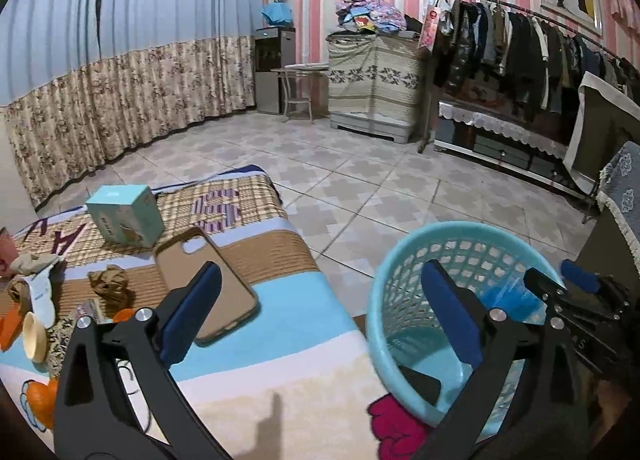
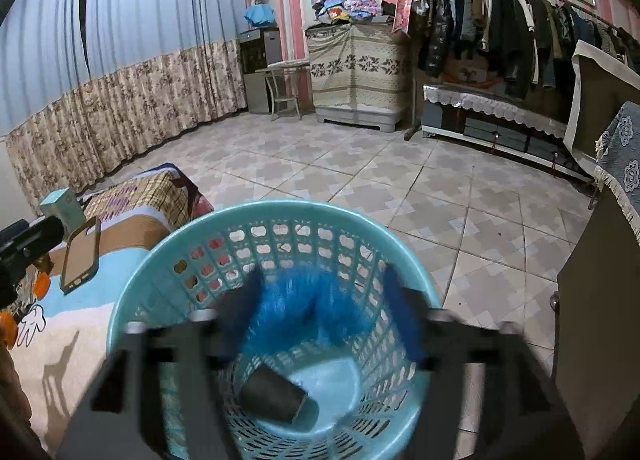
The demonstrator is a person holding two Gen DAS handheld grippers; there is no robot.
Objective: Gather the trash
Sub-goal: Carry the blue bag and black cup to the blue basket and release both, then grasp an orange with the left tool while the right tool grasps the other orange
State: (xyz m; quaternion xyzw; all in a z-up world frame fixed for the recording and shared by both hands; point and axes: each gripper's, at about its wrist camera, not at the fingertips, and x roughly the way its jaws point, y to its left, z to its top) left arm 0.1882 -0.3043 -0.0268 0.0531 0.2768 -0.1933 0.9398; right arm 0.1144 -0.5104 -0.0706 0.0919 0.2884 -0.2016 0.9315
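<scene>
Your right gripper (image 2: 320, 300), jaws spread, hangs over the turquoise basket (image 2: 168, 260); a blurred blue wrapper (image 2: 296, 300) sits between them. At nine o'clock, your wide-open, empty left gripper (image 1: 320, 300) faces the teal box (image 1: 124, 216), lettering unreadable.

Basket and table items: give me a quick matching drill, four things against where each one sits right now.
Things:
1. dark cup
2. phone case
3. teal box
4. blue wrapper

Places:
A. standing on the table's far end
B. lying at the basket's bottom
C. flat on the table, near the basket
D. between the right gripper's open fingers, above the basket

Pairs: 1-B, 2-C, 3-A, 4-D
</scene>
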